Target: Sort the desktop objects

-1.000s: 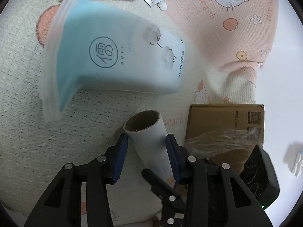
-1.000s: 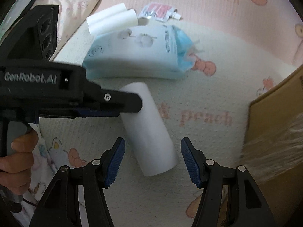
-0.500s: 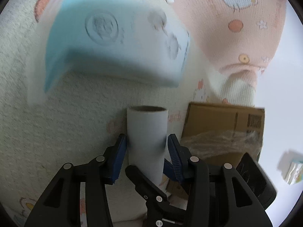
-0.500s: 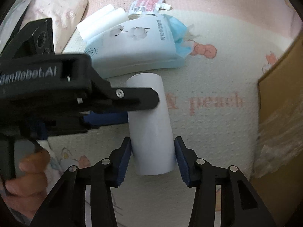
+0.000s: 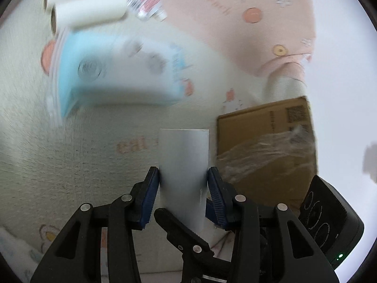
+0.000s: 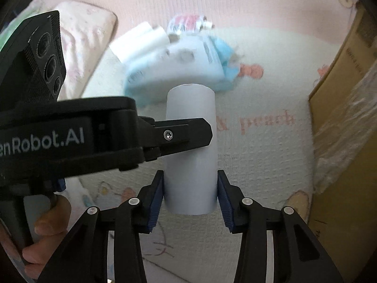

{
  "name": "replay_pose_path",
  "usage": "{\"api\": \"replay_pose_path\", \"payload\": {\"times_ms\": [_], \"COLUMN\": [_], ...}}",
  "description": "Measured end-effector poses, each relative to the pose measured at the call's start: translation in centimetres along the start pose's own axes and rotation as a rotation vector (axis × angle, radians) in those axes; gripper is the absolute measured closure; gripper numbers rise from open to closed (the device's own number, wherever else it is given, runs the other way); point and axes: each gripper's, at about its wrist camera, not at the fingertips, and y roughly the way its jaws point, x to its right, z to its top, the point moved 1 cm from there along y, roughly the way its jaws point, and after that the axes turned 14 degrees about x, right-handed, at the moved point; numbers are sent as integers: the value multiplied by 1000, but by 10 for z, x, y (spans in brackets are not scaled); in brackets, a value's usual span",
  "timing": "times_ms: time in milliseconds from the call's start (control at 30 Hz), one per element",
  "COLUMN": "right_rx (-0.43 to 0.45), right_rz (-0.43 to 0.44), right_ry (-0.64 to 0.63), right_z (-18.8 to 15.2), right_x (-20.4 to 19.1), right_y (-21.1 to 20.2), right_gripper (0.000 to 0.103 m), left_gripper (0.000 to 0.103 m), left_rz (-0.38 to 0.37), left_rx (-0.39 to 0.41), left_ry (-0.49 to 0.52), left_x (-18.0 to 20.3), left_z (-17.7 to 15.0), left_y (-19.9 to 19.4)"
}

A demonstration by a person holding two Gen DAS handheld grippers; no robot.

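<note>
Both grippers now clamp one white paper roll point(image 6: 190, 151): the right gripper point(image 6: 190, 197) has closed on its near end since a second ago, and the left gripper point(image 5: 183, 195) grips the far end. The roll hangs lifted off the blanket point(image 6: 259, 165), ready for sorting.

This is looking like a home, most likely a bedroom. Everything is lying on soft bedding: a cream quilted blanket point(image 6: 254, 165) printed with little peaches, cartoon cats and the word "peach", bordered by a pink cover point(image 5: 235, 23) with the same childish pattern. A small pink pillow point(image 6: 82, 35) is sitting at one edge. Household bits are lying around on it: a blue-and-white pack of tissues point(image 5: 122, 70), spare white paper rolls point(image 5: 89, 11), a crumpled sachet point(image 5: 146, 4), and a brown cardboard box point(image 5: 264, 129) partly wrapped in clear film.
</note>
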Motion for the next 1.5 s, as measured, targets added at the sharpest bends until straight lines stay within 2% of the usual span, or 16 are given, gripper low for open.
{"api": "replay_pose_path", "payload": {"times_ms": [233, 433, 600, 667, 1200, 1300, 1500], "right_rx": [123, 227, 297, 316, 425, 419, 415], "right_rz": [6, 1, -8, -20, -124, -146, -127], "right_ry": [23, 28, 44, 47, 135, 148, 219], "right_z": [16, 27, 37, 28, 21, 22, 27], "right_x": [-2, 5, -4, 0, 86, 107, 156], "right_y": [-56, -114, -140, -164, -208, -210, -213], "right_gripper": [62, 62, 62, 62, 62, 62, 62], "left_gripper": [56, 56, 56, 56, 56, 56, 56], "left_rz": [-18, -50, -81, -94, -185, -196, -222], "left_rx": [92, 142, 156, 146, 42, 3, -71], "left_ry": [161, 247, 313, 341, 538, 540, 443], "left_x": [52, 104, 135, 148, 255, 267, 285], "left_z": [-1, -5, -6, -8, -28, -25, -11], "left_y": [-45, -64, -73, -70, -21, -4, 32]}}
